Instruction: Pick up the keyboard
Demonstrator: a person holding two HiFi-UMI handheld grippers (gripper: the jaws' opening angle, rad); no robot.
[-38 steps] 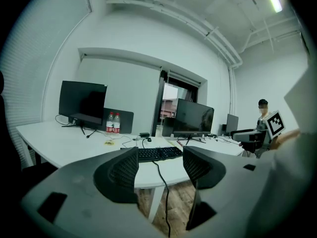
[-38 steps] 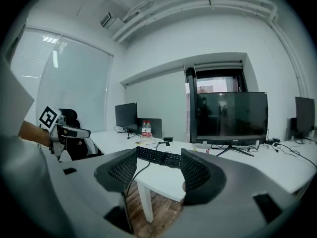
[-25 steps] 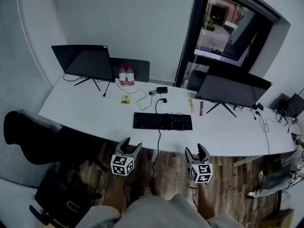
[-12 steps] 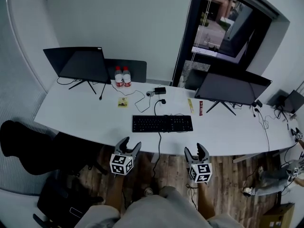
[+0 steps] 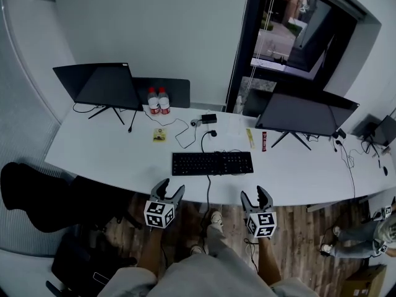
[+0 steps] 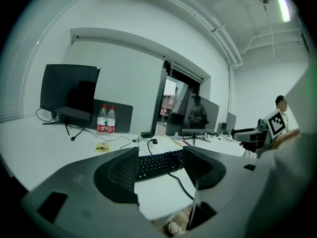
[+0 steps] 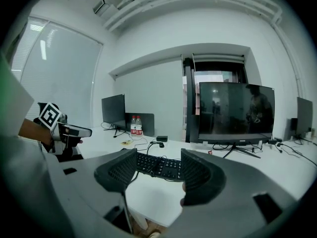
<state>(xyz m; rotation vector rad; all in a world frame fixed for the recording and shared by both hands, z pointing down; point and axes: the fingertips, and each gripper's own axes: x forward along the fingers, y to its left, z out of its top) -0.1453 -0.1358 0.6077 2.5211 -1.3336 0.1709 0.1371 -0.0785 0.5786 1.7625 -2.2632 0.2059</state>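
two clear plastic bottles (image 5: 157,100) with red labels stand side by side, touching, at the desk's (image 5: 111,153) back edge, just right of the left monitor (image 5: 99,84) and in front of a dark panel (image 5: 171,91); what is in them cannot be made out.

both arms reach forward from the person at the bottom of the head view, the grippers held side by side, well apart, over the wooden floor (image 5: 229,218) just short of the desk's front edge. each points slightly downward toward the desk. the left gripper (image 5: 170,189) has its jaws spread wide with nothing held; in the left gripper view only the far keyboard shows in the gap. the right gripper (image 5: 255,195) is likewise wide apart and empty. each carries a white cube with black square markers.

the keyboard (image 5: 212,163) lies flat near the middle of the desk's front edge, parallel to it, untouched, between the two monitors and ahead of both grippers. it is black, long and slim, with low keys. a thin black cable (image 5: 206,184) runs from it over the front edge.

the desk is white, smooth and matte, its front edge gently curved. the right monitor (image 5: 306,113) is a dark flat panel on a splayed stand. a small yellow card (image 5: 159,135) lies behind the keyboard's left end, and a black adapter (image 5: 210,117) sits near the back edge.
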